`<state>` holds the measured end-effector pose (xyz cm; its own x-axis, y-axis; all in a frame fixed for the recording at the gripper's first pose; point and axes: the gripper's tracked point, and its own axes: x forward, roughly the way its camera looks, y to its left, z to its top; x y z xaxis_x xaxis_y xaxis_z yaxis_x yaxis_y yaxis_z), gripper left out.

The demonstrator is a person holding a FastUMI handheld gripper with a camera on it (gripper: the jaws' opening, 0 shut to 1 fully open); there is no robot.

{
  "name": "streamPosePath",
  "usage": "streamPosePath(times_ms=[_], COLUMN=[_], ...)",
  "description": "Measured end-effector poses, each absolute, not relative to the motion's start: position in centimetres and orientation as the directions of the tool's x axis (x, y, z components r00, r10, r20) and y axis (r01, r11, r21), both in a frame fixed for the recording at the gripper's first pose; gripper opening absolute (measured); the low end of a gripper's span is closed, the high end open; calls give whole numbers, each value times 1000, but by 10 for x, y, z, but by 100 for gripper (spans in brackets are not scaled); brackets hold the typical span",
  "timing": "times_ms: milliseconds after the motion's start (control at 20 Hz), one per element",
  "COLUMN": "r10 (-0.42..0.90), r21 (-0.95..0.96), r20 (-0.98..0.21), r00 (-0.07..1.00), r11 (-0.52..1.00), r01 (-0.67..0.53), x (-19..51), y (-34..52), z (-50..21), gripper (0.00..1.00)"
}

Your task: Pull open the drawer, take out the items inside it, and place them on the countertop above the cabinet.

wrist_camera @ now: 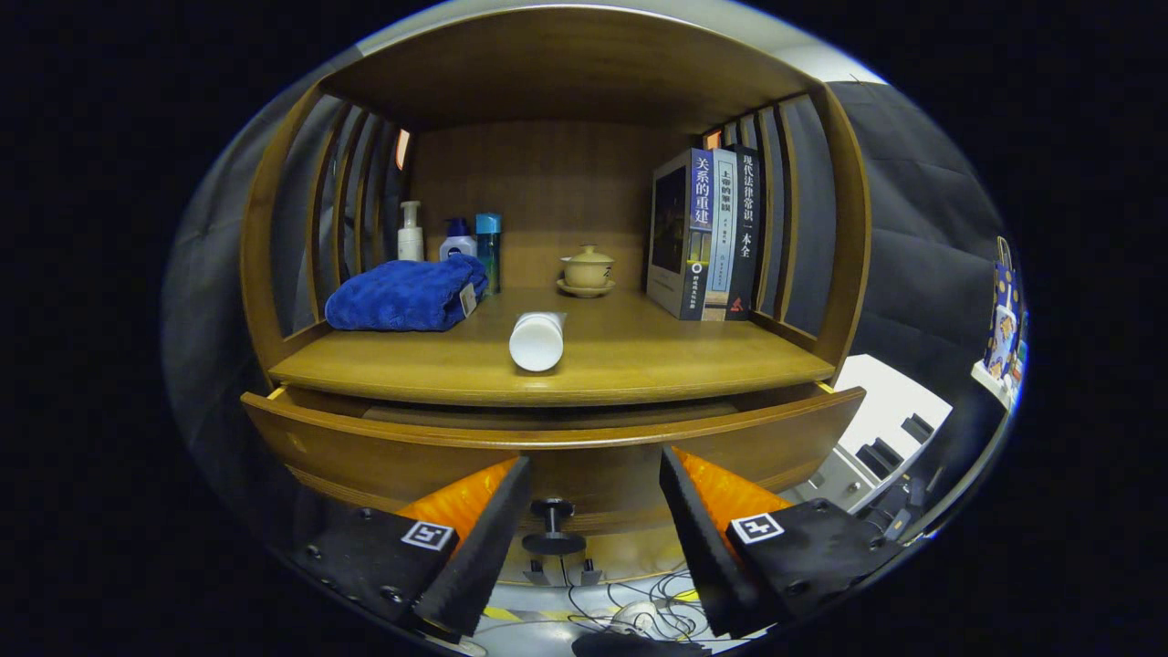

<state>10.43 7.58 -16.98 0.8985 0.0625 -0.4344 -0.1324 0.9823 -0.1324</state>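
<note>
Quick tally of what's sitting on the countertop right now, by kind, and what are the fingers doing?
Bottles at the back left: 3 (pump bottle, blue-capped bottle, tall blue bottle)
Blue towel: 1
White tube, lying down: 1
Lidded cup on a saucer: 1
Books, upright: 3
Total: 9
Gripper fingers open, either side of the drawer knob.

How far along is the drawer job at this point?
Done: the wooden drawer is pulled out, and a white cylindrical bottle lies on the wooden countertop. In hand: nothing; the tongs stand open before the drawer's dark knob. Left: unclear, since the drawer's inside is hidden.
</note>
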Motion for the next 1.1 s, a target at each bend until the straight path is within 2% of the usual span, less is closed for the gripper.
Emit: streamPosePath(times_ms=[450, 650, 900, 1100], r10=[57, 55, 87, 105], r21=[-165, -149, -100, -63], r20=[-422, -462, -434, -375], r00=[905, 885, 897, 921], r11=[977, 979, 985, 988], r01=[-138, -139, -144, -138], x=[134, 126, 118, 111], y=[85, 85, 84, 78], z=[-174, -187, -154, -101], gripper=[95, 94, 96, 96])
